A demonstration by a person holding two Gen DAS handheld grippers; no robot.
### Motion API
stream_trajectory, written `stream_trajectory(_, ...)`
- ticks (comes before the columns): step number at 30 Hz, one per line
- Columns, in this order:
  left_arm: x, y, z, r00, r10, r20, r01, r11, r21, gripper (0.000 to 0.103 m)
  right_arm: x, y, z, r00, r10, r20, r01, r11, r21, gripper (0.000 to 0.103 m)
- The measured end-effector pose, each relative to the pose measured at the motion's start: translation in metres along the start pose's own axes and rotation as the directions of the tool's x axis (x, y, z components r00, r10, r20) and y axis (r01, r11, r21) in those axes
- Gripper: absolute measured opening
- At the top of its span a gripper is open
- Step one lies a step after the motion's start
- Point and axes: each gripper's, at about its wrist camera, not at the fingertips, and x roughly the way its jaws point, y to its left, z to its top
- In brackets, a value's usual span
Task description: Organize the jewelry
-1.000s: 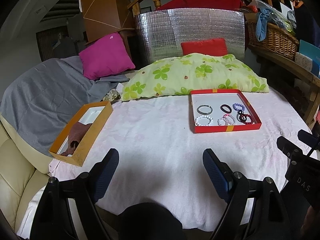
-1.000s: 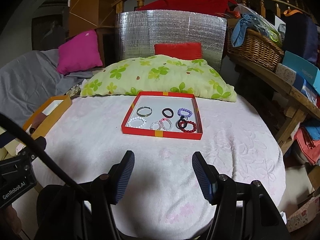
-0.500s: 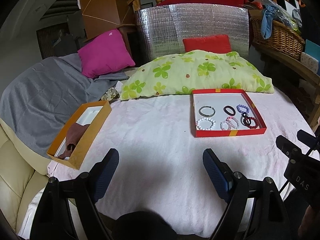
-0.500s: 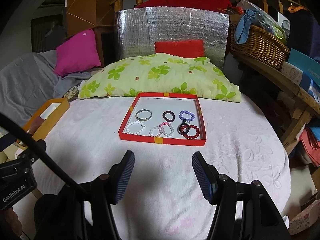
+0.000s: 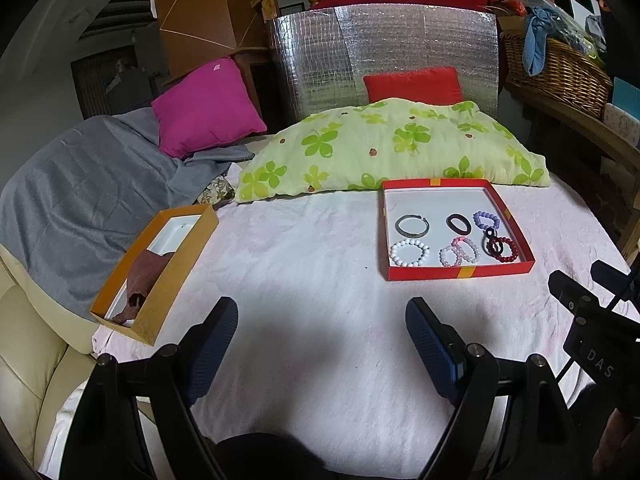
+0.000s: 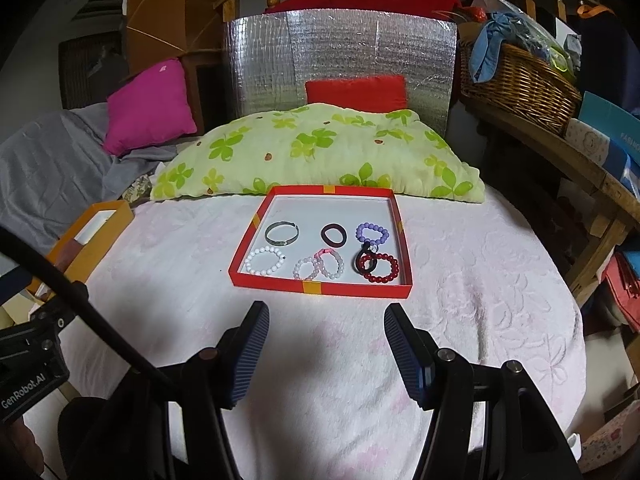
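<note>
A red tray (image 6: pixel 320 287) lies on the pink-white tablecloth and holds several bracelets: a metal bangle (image 6: pixel 281 233), a white bead bracelet (image 6: pixel 264 261), a dark band (image 6: pixel 333 235), a purple bead bracelet (image 6: pixel 372 233), pink bead bracelets (image 6: pixel 320 266) and a dark red bead bracelet (image 6: pixel 379 267). The tray also shows in the left wrist view (image 5: pixel 458 272). An orange box (image 5: pixel 160 300) with a brown cloth (image 5: pixel 144 276) sits at the table's left edge. My right gripper (image 6: pixel 325 356) is open and empty just before the tray. My left gripper (image 5: pixel 320 348) is open and empty over bare cloth.
A green flowered pillow (image 6: pixel 316 156) lies right behind the tray, with a red cushion (image 6: pixel 356 92) and silver foil panel (image 6: pixel 340 56) behind it. A wicker basket (image 6: pixel 516 80) stands on a shelf at right. A grey blanket (image 5: pixel 80 192) and magenta cushion (image 5: pixel 204 108) lie left.
Both grippers have moved forward toward the red tray, which now looks larger and nearer. Both stay open and empty.
</note>
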Motion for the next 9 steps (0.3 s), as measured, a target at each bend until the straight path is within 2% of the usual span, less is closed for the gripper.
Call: stream_trajectory(9, 0.013, -0.003, -0.003, 0.998, -0.058, 0.001, 0.058, 0.998, -0.003, 0.086, 0.009, -0.011, -0.003, 1.000, 0.014, -0.008, -0.013, 0.999, 0.040, 0.064)
